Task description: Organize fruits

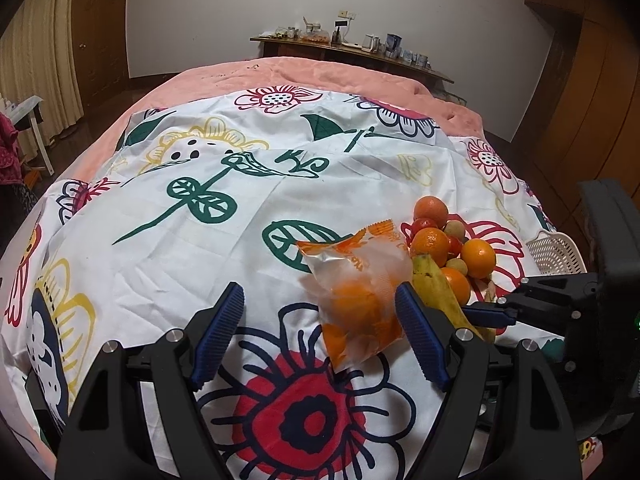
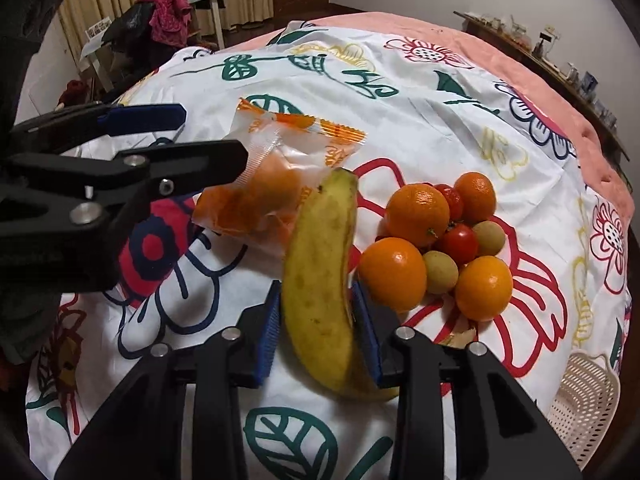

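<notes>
Flowered cloth covers the bed [image 1: 168,240] under both tools. Right tool [image 2: 316,320] is clamped on the banana [image 2: 320,272], its blue pads pressing both sides. Just right of it lie oranges [image 2: 394,272], small tomatoes and pale round fruits in a heap. Left tool [image 1: 320,316] stands apart, around the bag of orange pieces [image 1: 360,296] without pressing it. Further right of the right tool sits a pale basket [image 2: 580,404].

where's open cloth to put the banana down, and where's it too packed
Free: the wide floral cloth beyond and left of the left gripper, up to the pink blanket. Crowded: the right side, where the snack bag, the banana held by the right gripper, the fruit pile and the basket lie close together.
</notes>
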Available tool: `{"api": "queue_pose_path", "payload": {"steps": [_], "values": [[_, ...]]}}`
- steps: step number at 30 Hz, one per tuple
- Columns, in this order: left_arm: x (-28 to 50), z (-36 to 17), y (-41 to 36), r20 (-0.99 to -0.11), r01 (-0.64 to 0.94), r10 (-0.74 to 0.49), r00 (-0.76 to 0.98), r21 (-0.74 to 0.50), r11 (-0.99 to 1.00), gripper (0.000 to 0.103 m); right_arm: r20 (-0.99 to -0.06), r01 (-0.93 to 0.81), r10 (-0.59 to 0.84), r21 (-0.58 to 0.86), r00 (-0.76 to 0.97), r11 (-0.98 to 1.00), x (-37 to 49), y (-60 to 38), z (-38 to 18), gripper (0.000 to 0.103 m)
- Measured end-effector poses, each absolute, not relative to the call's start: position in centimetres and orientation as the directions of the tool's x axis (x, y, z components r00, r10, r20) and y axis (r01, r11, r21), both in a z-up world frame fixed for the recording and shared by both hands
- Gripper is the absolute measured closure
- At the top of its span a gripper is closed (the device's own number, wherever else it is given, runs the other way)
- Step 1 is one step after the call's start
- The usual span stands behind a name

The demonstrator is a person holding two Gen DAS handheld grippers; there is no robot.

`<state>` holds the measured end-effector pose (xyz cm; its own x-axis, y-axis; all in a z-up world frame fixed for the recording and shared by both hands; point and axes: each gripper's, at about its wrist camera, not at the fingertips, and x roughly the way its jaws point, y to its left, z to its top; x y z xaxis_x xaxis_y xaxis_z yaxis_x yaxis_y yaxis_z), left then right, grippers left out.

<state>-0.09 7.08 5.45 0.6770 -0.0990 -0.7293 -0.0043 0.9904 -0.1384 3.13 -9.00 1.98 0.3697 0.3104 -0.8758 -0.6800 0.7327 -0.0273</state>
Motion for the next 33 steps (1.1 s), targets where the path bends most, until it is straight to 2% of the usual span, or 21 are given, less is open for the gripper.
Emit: {"api": "queue_pose_path", "payload": {"steps": [7,10,17,19,23,26,30,33], "values": [[0.3,5.1,5.8,-0.738,0.021,-0.106,0.666,-0.124,0.992,0.024,-0.812,-0.605,0.432,0.125,0.393,0.786,2.4,-12.1,3.6,0.07],[0.4,5.1,5.0,-0.731,0.033,-0.104,0.674,-0.11,0.993,0.015,-0.779,-0.573,0.47,0.178,0.415,0.8,1.9,-13.4,4.3,0.07],[2.0,3.9,3.2,-0.742,0.026,-0.028,0.67,-0.015,1.0,0.015,-0.693,-0.509,0.553,0.303,0.463,0.806,2.2,-16.5,6.2,0.072],[2.5,3.4,3.0,-0.749,0.021,-0.016,0.663,-0.003,1.0,0.018,-0.683,-0.493,0.552,0.312,0.477,0.812,2.3,-17.2,6.4,0.072],[2.9,3.3,2.9,-0.742,0.014,0.0,0.67,0.013,1.0,0.036,-0.648,-0.467,0.588,0.378,0.483,0.8,2.6,-18.5,6.5,0.072],[2.7,3.6,2.7,-0.742,0.024,-0.009,0.67,0.009,1.0,0.041,-0.625,-0.459,0.6,0.396,0.499,0.795,2.6,-19.1,6.9,0.073],[2.1,4.4,2.5,-0.733,0.033,-0.025,0.679,-0.003,0.999,0.042,-0.56,-0.458,0.656,0.47,0.506,0.755,2.6,-20.5,8.1,0.077],[1.6,5.3,2.1,-0.719,0.046,-0.037,0.694,-0.007,0.999,0.043,-0.56,-0.465,0.637,0.436,0.53,0.77,2.5,-20.7,9.0,0.077]]}}
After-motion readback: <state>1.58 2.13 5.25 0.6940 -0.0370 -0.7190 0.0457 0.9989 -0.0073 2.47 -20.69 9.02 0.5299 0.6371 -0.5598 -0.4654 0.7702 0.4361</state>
